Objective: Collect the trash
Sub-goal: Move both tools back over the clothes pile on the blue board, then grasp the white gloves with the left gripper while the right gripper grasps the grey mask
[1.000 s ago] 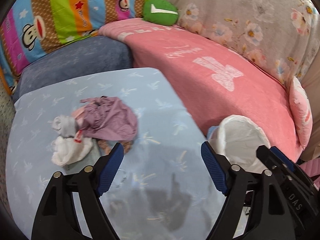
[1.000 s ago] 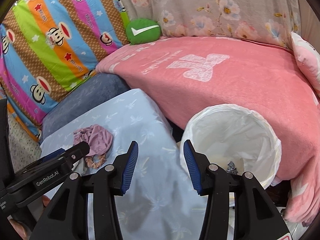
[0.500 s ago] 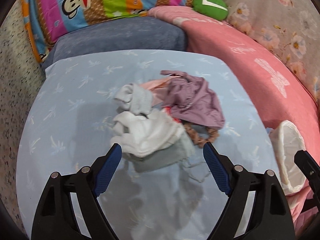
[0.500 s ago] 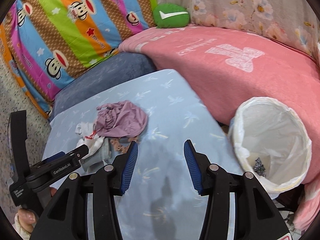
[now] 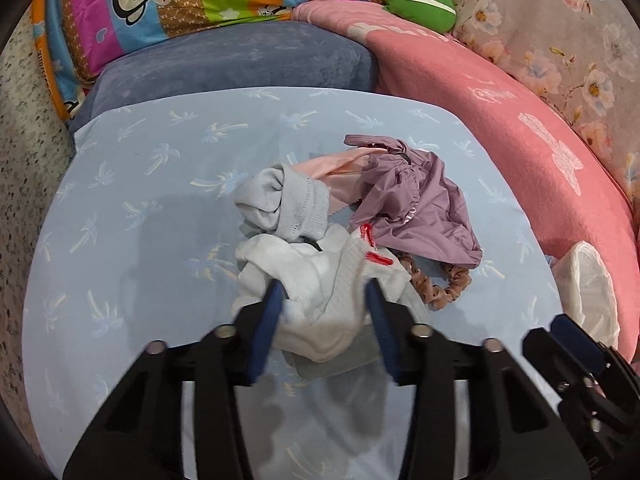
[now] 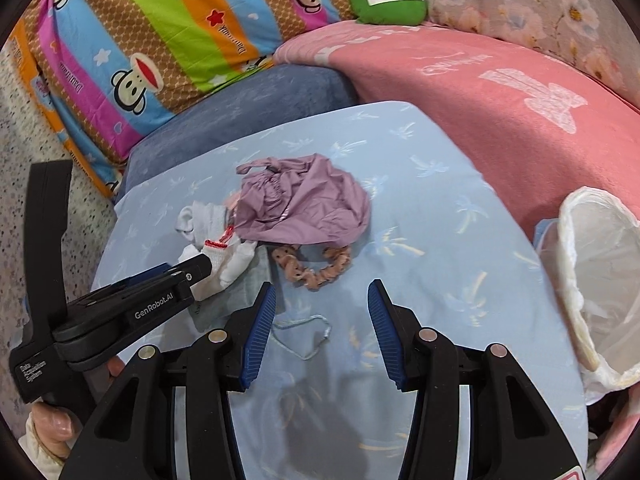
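The left tongs (image 5: 326,304) have their blue pads (image 5: 267,322) pressed into either side of a white sock (image 5: 320,280) on the worktop (image 5: 160,200), closed around it; motion blur softens the pads. Behind the sock sit a grey sock (image 5: 280,204) and a purple garment (image 5: 416,208), which hides most of a pink cloth (image 5: 340,172). A leopard-print scrunchie (image 5: 444,288), half tucked under the garment, lies just right of the sock. The right tongs (image 6: 322,320) hang open and empty above a loose thread (image 6: 304,336). Far right of the sock, the lined trash bin (image 6: 596,280) is cut off by the frame's edge.
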